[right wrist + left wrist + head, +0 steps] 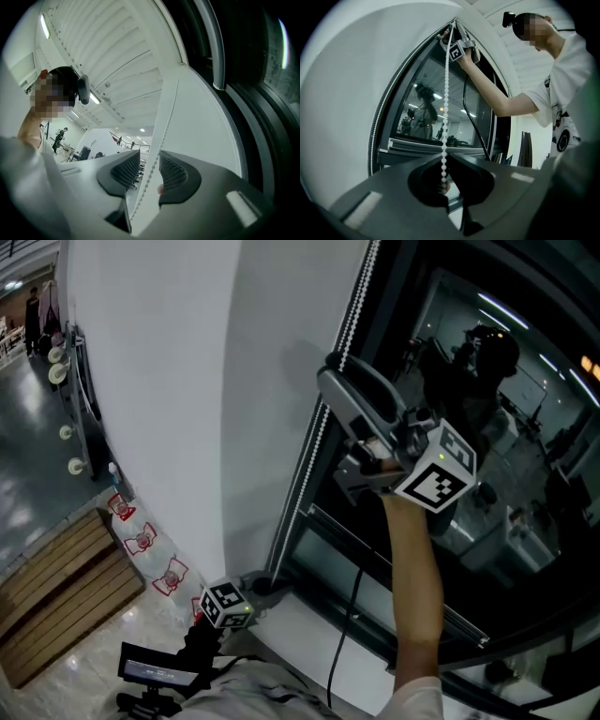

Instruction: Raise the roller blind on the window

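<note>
Head view: The window (506, 427) fills the right half of the picture, its glass dark. The bead chain (323, 427) of the roller blind runs down the left edge of the window, against the frame (291, 512). The right gripper (333, 371) is held high beside that edge on a raised arm (417, 577), with its tips at the chain. The left gripper (239, 598) sits low, near the bottom left corner of the window. A white wall (169, 381) lies to the left of the window.

Left gripper view: The left gripper's fingers (464, 164) are pressed together and pinch the chain (446, 93). From this grip the chain rises in a straight line in front of the window glass up to the right gripper (458, 44), near the top of the window. A second strand (377, 136) follows the left side of the frame.

Right gripper view: The right gripper's fingers (176, 171) are spread. The chain (161, 136) passes through the gap between the ribbed pads, which do not clamp it. The window lies at the right edge of the picture, and a slatted ceiling (117, 61) is above.
</note>
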`<state>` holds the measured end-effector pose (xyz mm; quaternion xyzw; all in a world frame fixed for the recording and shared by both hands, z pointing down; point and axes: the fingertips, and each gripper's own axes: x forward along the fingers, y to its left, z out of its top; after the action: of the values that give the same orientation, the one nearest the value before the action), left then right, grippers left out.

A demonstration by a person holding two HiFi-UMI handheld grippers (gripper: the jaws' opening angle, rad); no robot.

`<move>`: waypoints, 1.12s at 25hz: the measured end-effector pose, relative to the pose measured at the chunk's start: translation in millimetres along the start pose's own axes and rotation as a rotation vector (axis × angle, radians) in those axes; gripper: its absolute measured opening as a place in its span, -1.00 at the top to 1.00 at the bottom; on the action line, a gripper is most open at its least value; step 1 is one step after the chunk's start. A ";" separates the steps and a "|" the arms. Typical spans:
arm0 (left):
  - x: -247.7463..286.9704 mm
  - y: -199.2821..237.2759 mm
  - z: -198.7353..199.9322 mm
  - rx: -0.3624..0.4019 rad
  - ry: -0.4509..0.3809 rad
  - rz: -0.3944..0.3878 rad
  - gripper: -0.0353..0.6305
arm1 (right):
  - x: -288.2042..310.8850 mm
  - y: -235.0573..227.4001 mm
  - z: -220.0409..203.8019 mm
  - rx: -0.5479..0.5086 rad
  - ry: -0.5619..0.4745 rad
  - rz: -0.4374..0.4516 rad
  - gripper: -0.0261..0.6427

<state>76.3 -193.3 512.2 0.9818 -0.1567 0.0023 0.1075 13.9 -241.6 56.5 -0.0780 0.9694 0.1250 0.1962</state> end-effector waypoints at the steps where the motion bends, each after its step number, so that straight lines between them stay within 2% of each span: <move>1: -0.2 1.3 -4.8 0.003 0.000 -0.001 0.90 | -0.4 0.5 0.6 -0.012 -0.005 -0.001 0.57; 5: -1.8 -2.2 -19.7 -0.012 0.004 -0.002 0.90 | 0.1 3.3 3.2 -0.021 -0.020 -0.001 0.60; 9: -0.5 -3.3 -22.4 -0.016 0.014 -0.004 0.90 | -0.9 -0.1 4.8 -0.037 -0.026 -0.054 0.87; 13: -0.2 -5.1 -25.6 -0.017 0.022 -0.007 0.90 | -4.7 -3.6 1.9 -0.007 -0.025 -0.110 0.88; 20: 1.1 -3.3 -24.6 -0.008 0.027 -0.011 0.90 | -9.8 -2.5 -0.2 0.030 -0.028 -0.123 0.89; 28: 3.9 -8.2 -23.6 -0.009 0.029 -0.021 0.90 | -31.9 13.4 -71.8 0.064 0.076 -0.145 0.89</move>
<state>83.3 -181.9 533.7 0.9827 -0.1448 0.0145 0.1142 14.3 -245.1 136.1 -0.1465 0.9715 0.0762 0.1700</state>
